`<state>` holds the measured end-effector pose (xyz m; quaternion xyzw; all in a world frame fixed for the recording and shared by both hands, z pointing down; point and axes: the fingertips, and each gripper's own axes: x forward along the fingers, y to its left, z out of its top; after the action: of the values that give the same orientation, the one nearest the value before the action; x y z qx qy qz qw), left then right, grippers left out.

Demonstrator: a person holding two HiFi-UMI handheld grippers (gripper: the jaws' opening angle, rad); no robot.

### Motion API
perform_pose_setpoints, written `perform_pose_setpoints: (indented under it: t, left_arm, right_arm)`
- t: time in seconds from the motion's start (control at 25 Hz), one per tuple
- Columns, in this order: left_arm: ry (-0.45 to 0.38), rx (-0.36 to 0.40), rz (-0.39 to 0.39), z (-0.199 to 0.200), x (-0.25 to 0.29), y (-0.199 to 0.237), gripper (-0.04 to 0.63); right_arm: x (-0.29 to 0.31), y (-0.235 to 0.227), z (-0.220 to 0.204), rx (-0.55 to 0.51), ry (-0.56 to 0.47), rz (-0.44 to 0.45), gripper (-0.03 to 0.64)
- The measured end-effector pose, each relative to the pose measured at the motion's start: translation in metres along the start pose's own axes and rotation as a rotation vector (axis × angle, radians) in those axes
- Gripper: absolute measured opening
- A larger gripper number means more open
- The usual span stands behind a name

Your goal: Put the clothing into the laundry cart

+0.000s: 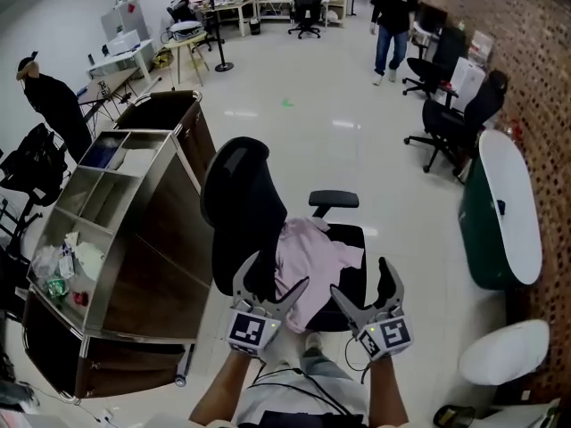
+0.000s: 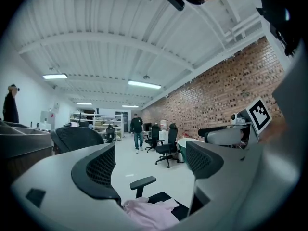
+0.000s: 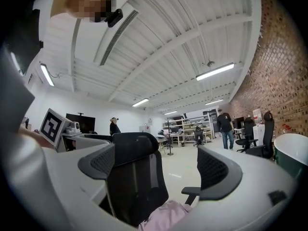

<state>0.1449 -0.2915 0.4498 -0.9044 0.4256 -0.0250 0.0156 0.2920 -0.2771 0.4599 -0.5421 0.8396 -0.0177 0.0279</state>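
A pink garment lies crumpled on the seat of a black mesh office chair. Left of the chair stands the laundry cart, a tall metal-sided cart with open top compartments. My left gripper hovers open just in front of the garment's near edge. Beside it my right gripper is open too, over the seat's front right. Both are empty. In the left gripper view the garment shows low between the wide jaws of the left gripper. The right gripper frames the chair back and the garment.
A green and white tub stands to the right, with more office chairs behind it. One person walks at the far end. Another person in black stands left, beyond the cart. Desks and shelves line the back wall.
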Motion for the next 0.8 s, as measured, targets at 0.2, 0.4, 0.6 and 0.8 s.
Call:
perform_pose_setpoints:
  t: [0.2,0.4,0.6,0.8]
  left_arm:
    - [0.012,0.017,0.028,-0.005,0.048,0.012,0.436]
    - [-0.012,-0.053,0.086,0.004,0.071,0.018,0.436]
    - [0.049,-0.022,0.081,-0.026,0.079,0.020,0.436]
    - [0.106,-0.089,0.038,-0.062,0.089,0.014,0.436]
  right_arm:
    - [0.028,-0.047,-0.011,0.029,0.015,0.057,0.552]
    - [0.054,-0.062,-0.033,0.025,0.049,0.135,0.552]
    - [0.070,-0.060,-0.065,0.059,0.106,0.179,0.552]
    - [0.079,-0.059,-0.137,0.123,0.251,0.195,0.552]
